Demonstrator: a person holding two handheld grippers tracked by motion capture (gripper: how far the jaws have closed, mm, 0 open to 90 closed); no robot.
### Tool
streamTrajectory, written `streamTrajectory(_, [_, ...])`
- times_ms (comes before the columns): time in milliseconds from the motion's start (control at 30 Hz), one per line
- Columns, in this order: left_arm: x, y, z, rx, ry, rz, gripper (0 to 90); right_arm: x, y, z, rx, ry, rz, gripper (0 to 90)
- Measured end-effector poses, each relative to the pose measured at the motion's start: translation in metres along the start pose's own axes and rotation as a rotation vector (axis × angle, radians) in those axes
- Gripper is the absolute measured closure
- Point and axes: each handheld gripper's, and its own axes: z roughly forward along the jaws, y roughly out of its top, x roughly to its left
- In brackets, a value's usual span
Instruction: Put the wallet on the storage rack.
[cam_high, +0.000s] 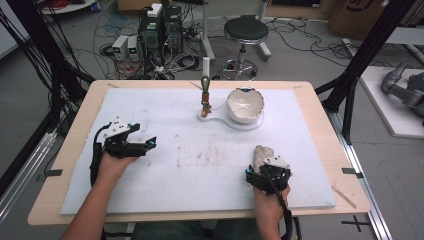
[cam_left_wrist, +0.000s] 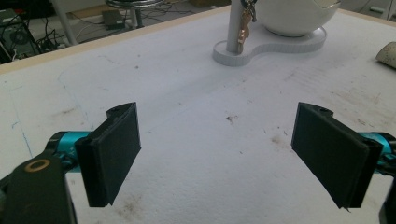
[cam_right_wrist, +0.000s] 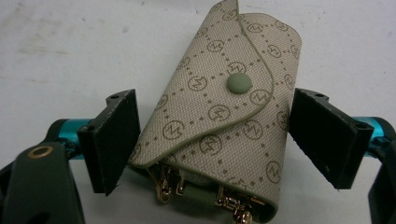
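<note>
Key pouch (cam_right_wrist: 219, 126) bottom edge cut off, between right gripper (cam_right_wrist: 215, 140) jaws

The left black two-jaw tongs (cam_high: 150, 143) sit low over the bench, pointing right, jaws spread wide with nothing between them. The right black two-jaw tongs (cam_high: 263, 161) point away from the person, jaws parted. Both forearms reach in from the near edge.

- Your key pouch (cam_right_wrist: 219, 121) is beige fabric with a dotted diamond monogram pattern and olive trim.
- Its flap is closed over a round olive snap.
- Gold key hooks poke from its open near end.
- It lies flat on the white mat, tilted, near the front right.
</note>
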Motion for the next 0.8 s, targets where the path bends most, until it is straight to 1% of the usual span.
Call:
streamTrajectory(67, [0.000,0.000,0.000,0.001,0.001,0.001,15.6,0.000,0.000,0.001,0.015,-0.002,0.003,17.3])
streamTrajectory(100, [0.000,0.000,0.000,0.002,0.001,0.001,15.6,-0.002,0.000,0.002,0.020,0.010,0.013,17.5])
streamTrajectory(200, [-0.001,0.000,0.000,0.005,0.003,0.004,15.6,-0.003,0.000,0.002,0.022,0.015,0.019,18.4])
streamTrajectory(233, [-0.001,0.000,-0.001,0.003,0.004,0.004,15.6,-0.004,-0.001,0.001,0.022,0.025,0.026,20.8])
streamTrajectory(267, [-0.001,0.000,-0.001,0.003,0.004,0.004,15.6,-0.004,-0.001,0.001,0.022,0.025,0.026,20.8])
streamTrajectory(300, [-0.001,0.000,-0.001,0.003,0.005,0.006,15.6,-0.005,-0.001,0.001,0.026,0.043,0.031,23.5])
streamTrajectory(333, [-0.001,0.000,-0.002,0.004,0.006,0.009,15.6,-0.008,-0.001,0.000,0.027,0.076,0.047,31.6])
streamTrajectory(367, [-0.002,0.000,-0.002,0.004,0.007,0.006,15.6,-0.008,-0.001,0.000,0.027,0.076,0.047,31.6])
streamTrajectory(400, [-0.001,-0.001,-0.002,0.006,0.008,0.009,15.6,-0.010,-0.002,0.000,0.019,0.086,0.050,33.5])
streamTrajectory(533, [-0.002,-0.001,-0.002,0.008,0.007,0.012,15.6,-0.012,-0.002,-0.001,0.016,0.097,0.049,35.1])
streamTrajectory(600, [-0.002,-0.001,-0.002,0.007,0.005,0.012,15.6,-0.014,-0.002,-0.001,0.011,0.105,0.041,36.1])
streamTrajectory(633, [-0.002,-0.001,-0.002,0.005,0.004,0.014,15.6,-0.015,-0.003,-0.002,0.008,0.119,0.041,36.7])
streamTrajectory(667, [-0.002,-0.001,-0.002,0.005,0.004,0.014,15.6,-0.015,-0.003,-0.002,0.008,0.119,0.041,36.7])
streamTrajectory(700, [-0.003,-0.001,-0.002,0.007,0.006,0.015,15.6,-0.017,-0.003,-0.002,0.004,0.130,0.037,37.1])
streamTrajectory(800, [-0.003,0.000,-0.002,0.016,0.011,0.028,15.6,-0.017,-0.003,-0.003,0.002,0.140,0.028,37.2])
